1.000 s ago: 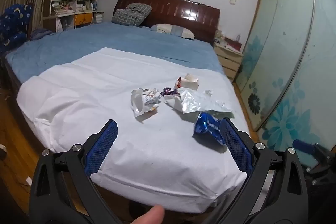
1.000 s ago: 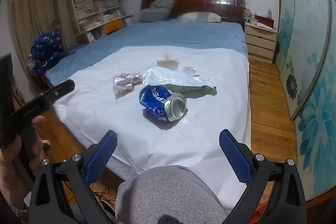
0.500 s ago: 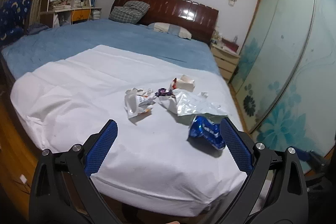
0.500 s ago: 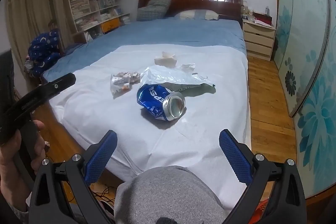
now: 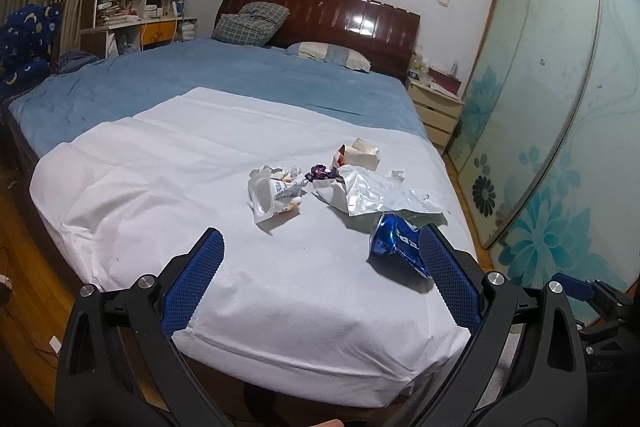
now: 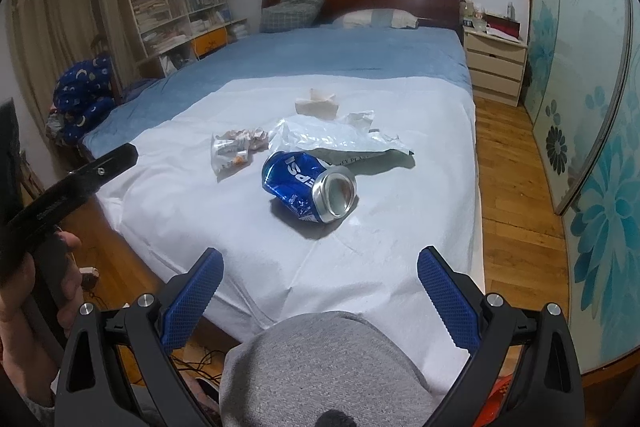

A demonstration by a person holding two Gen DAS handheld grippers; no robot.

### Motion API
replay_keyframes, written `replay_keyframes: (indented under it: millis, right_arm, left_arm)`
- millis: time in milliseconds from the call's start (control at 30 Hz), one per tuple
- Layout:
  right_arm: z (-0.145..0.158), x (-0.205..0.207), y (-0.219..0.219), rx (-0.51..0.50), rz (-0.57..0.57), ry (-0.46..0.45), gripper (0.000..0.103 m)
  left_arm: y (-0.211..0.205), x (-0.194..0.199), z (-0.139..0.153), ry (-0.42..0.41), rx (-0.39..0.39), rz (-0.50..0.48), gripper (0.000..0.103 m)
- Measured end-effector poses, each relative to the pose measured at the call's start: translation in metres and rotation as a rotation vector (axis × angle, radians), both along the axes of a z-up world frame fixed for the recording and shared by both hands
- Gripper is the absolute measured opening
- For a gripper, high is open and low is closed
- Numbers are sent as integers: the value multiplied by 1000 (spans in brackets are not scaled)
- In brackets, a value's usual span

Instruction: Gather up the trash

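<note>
Right wrist view showed us the crushed blue can [image 6: 309, 187] lying on the white sheet [image 6: 200, 211], beside a silver wrapper [image 6: 336, 139]. We held our right gripper [image 6: 320, 291] and left gripper [image 5: 320, 267] with fingers spread wide, gripping nothing.

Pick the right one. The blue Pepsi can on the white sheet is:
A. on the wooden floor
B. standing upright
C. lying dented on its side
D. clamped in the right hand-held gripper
C: the Pepsi can lies crumpled on its side on the white sheet, mouth toward the open right hand-held gripper.
</note>
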State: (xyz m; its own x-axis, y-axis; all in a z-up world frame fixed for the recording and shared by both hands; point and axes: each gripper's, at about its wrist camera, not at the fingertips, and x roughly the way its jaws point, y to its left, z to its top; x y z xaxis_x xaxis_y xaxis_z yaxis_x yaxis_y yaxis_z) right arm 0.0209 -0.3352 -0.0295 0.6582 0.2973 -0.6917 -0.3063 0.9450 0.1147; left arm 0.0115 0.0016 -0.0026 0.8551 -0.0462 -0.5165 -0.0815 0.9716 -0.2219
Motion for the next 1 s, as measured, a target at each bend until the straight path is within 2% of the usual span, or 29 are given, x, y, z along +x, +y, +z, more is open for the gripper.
replay_keyframes:
  millis: [200,500,1000]
  right_arm:
    - [-1,0,0,0,0,2,96]
    - [-2,-2,2,-23,-17,-4,96]
    - [-2,-4,0,-21,-26,-14,96]
  left_arm:
    - [6,-1,1,-14,-41,0,97]
    - [-3,0,-1,7,24,5,97]
    - [-1,-3,0,2,20,22,97]
